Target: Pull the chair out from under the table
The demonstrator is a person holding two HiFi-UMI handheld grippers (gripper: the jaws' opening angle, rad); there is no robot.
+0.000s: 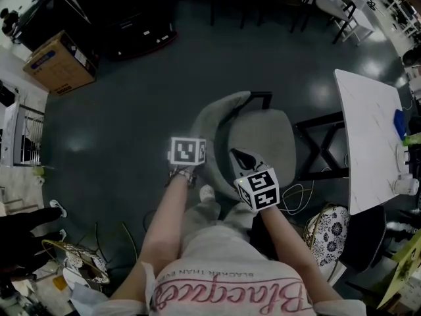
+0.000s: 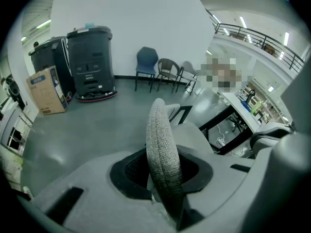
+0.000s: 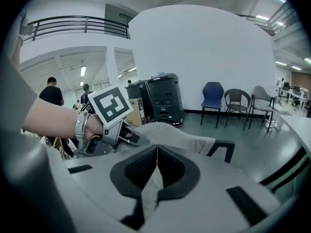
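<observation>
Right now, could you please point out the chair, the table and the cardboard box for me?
chair (image 1: 263, 143): head view, on the grey seat.
table (image 1: 368, 133): head view, on the bare white top.
cardboard box (image 1: 58, 63): head view, on its top face.

chair (image 1: 263, 143) just left of table (image 1: 368, 130), cardboard box (image 1: 58, 63) well apart at upper left

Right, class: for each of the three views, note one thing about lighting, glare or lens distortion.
Head view: dim overall, with pale glare patches on the dark floor and the white table nearly washed out. Left gripper view: fisheye, black corners, railing bowed. Right gripper view: same fisheye, its railing curved.
</observation>
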